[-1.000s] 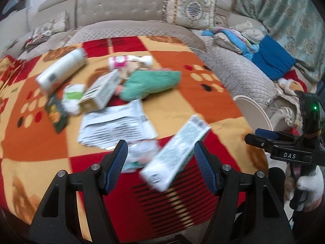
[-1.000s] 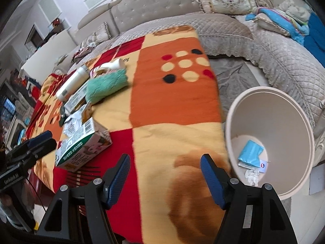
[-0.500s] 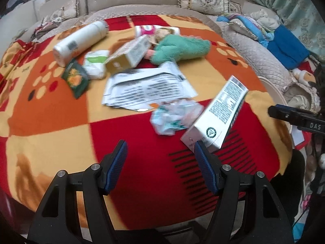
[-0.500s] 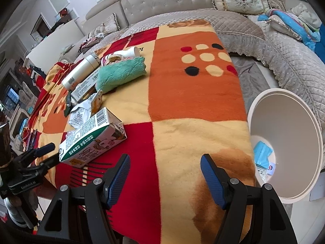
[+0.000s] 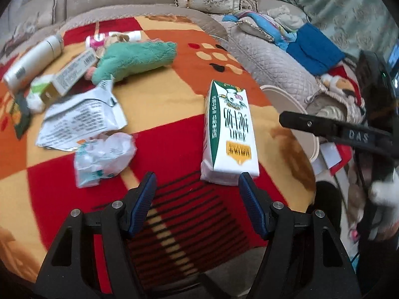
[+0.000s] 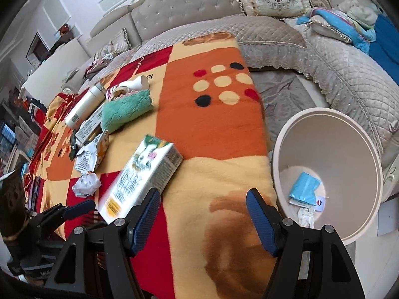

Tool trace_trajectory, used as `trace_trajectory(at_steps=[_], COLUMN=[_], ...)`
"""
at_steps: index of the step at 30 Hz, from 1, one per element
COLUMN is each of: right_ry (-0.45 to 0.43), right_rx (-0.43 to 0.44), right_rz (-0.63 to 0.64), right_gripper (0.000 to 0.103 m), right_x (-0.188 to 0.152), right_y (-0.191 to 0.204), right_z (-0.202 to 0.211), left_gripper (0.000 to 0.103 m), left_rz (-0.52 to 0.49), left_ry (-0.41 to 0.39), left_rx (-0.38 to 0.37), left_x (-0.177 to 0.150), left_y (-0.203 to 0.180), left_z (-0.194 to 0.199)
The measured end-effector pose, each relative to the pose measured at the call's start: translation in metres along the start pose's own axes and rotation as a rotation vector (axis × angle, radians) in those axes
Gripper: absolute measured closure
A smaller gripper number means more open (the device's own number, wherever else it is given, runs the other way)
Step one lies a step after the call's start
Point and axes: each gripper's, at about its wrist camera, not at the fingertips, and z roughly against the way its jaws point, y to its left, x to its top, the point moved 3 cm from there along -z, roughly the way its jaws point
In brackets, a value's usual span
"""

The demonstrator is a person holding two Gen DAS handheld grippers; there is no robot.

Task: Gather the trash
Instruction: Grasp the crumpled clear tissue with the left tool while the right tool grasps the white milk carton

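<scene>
On the red, orange and yellow checked blanket, the milk carton serves as the landmark: it lies flat on its side, near the blanket's edge. Far to the carton's left lie a white bottle, a long narrow box and a dark green packet. Nearer, still left of the carton, are a torn silver wrapper, a crumpled clear plastic bag and, farther back, a rolled green towel. Just in front of the carton hangs the left gripper, its blue fingers spread wide with nothing between them; the carton's near end sits just beyond the right fingertip. To the carton's right, the right gripper is likewise wide apart and empty. Right of it, off the blanket, stands a beige waste bin holding a blue packet and scraps of paper.
</scene>
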Motion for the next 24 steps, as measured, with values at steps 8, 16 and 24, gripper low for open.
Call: trace_trajectory(at_steps=[8, 16, 24], right_ry=[0.042, 0.070, 0.077], right_rx=[0.102, 0.111, 0.020], right_rz=[-0.023, -0.054, 0.073], right_gripper=[0.033, 0.021, 0.021], right_x=[-0.003, 0.001, -0.004], right_y=[0.028, 0.071, 0.068], right_z=[-0.016, -0.051, -0.056], left_gripper=[0.036, 0.036, 0.036], left_rz=[0.030, 0.110, 0.103], left_ry=[-0.034, -0.073, -0.064], left_rx=[0.137, 0.190, 0.150], left_x=[-0.011, -0.007, 0.005], left_y=[0.056, 0.090, 0.082], left_z=[0.030, 0.038, 0.017])
